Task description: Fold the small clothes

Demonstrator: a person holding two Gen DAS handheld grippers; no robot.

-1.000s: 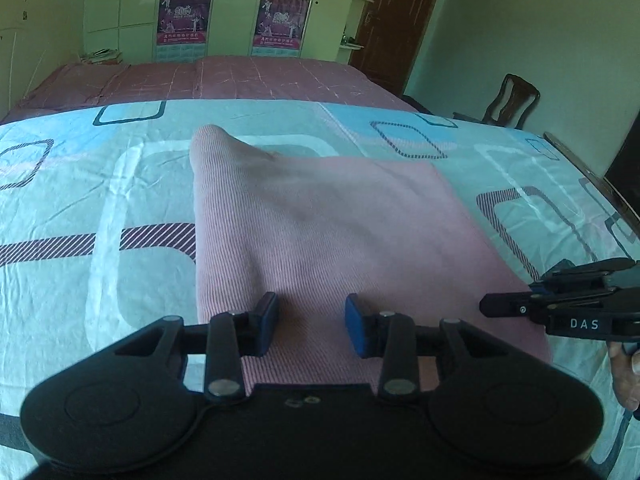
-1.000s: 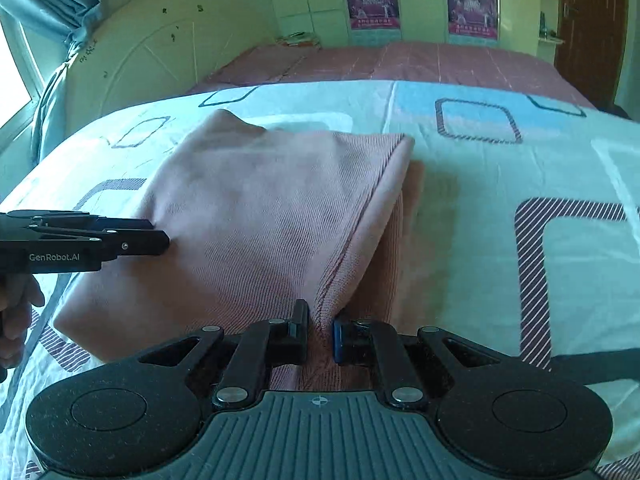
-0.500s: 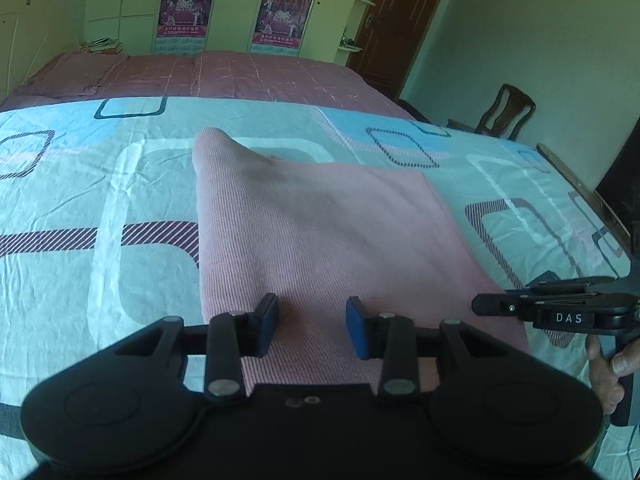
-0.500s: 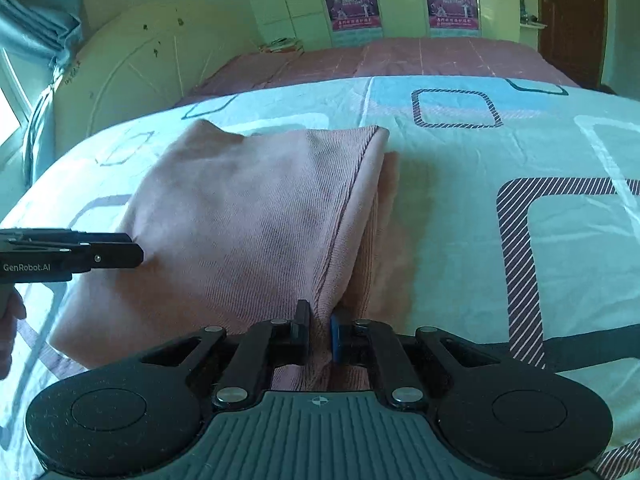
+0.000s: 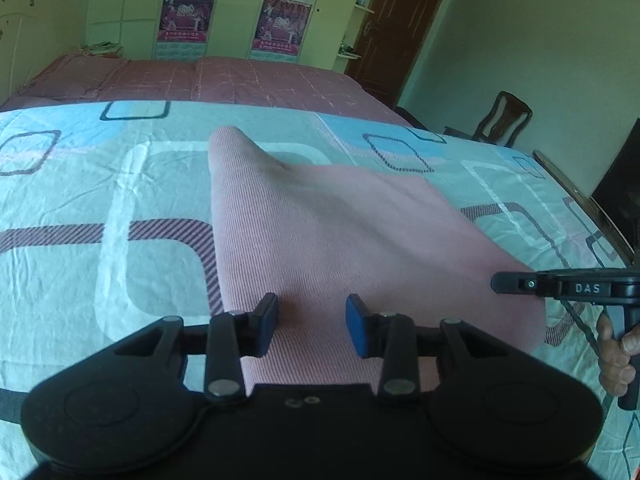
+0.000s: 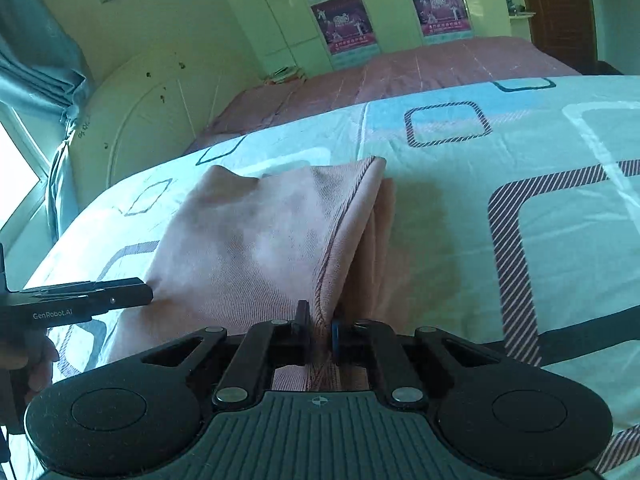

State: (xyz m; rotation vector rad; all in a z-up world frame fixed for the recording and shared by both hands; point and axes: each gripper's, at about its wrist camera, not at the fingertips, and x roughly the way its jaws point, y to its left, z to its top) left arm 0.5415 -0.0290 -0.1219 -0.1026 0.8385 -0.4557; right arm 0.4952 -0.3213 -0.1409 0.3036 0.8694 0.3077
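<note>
**Right gripper pinches the hem, left one waits spread**

Left wrist view: the pink garment (image 5: 340, 248) lies flat in the middle of the bed (image 5: 80, 208), on the patterned sheet, one far corner peaked up a little; the left gripper (image 5: 312, 324) hangs over the garment's near edge with its jaws spread and nothing clamped between them, cloth showing under the gap; the right gripper (image 5: 496, 282) comes in from the bed's right side at the cloth's near right corner, a hand (image 5: 616, 354) on its handle.

Right wrist view: the right gripper (image 6: 318, 326) is pressed together on the seamed edge of the pink garment (image 6: 248, 248), the top layer lifted clear of the layers beneath; the left gripper (image 6: 148, 294) sits at the cloth's left edge.

The risk, as I read it: only one side is held, so a pull across could drag the whole stack askew or let the thin hem slip out; the soft ribbed fabric may bunch too.

Around it, a second bed in maroon (image 6: 440, 64) beyond, a pale wardrobe with posters (image 5: 184, 16), a dark door (image 5: 396, 20), a wooden chair (image 5: 504, 120) by the right wall.
</note>
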